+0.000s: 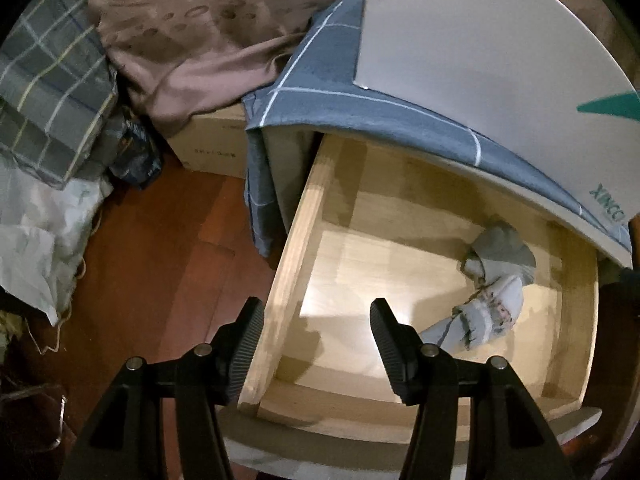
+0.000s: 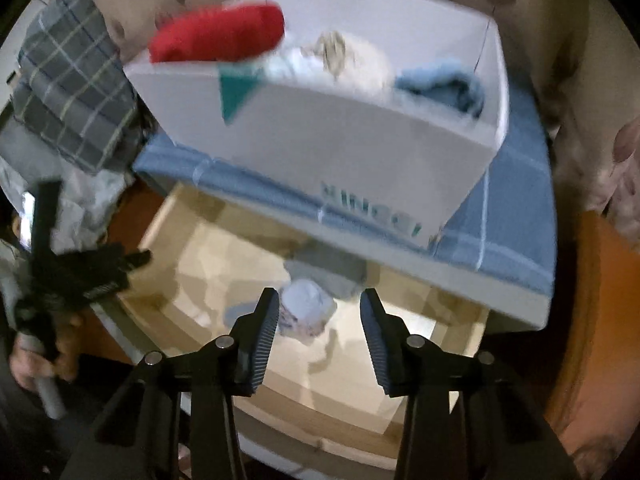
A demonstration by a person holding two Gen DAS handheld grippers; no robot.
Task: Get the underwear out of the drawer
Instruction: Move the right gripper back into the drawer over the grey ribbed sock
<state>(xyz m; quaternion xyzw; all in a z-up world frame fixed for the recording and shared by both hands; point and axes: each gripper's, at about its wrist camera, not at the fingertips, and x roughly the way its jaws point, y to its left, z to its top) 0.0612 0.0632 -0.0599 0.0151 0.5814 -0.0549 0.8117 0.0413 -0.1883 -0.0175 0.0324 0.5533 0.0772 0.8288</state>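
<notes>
1. Below, the drawer (image 1: pixel 296 248) stands pulled out, its pale wood floor mostly bare.
2. Underwear (image 1: pixel 490 292), a grey and white crumpled bundle, lies on the drawer floor toward the back right corner, partly under the cabinet top.
3. Left gripper (image 1: pixel 316 356) hangs over the drawer's left wall, jaws apart, one finger outside the wall and one inside; nothing is between the pads.
4. Right gripper (image 2: pixel 319 334) points down over the drawer, jaws apart, and in its blurred view the underwear (image 2: pixel 308 312) shows in the gap, below the fingertips; the pads do not press on it.
5. A blue checked cloth (image 1: pixel 340 92) covers the cabinet top, and a white box (image 2: pixel 340 136) sits on it.
6. In the box lie a red item (image 2: pixel 216 34), a white one and a blue one (image 2: pixel 444 88).
7. A hand (image 2: pixel 36 356) holds the left gripper's handle at the left edge of the right view.
8. Left of the cabinet, a cardboard box (image 1: pixel 212 140) stands on the red-brown floor (image 1: pixel 160 260).
</notes>
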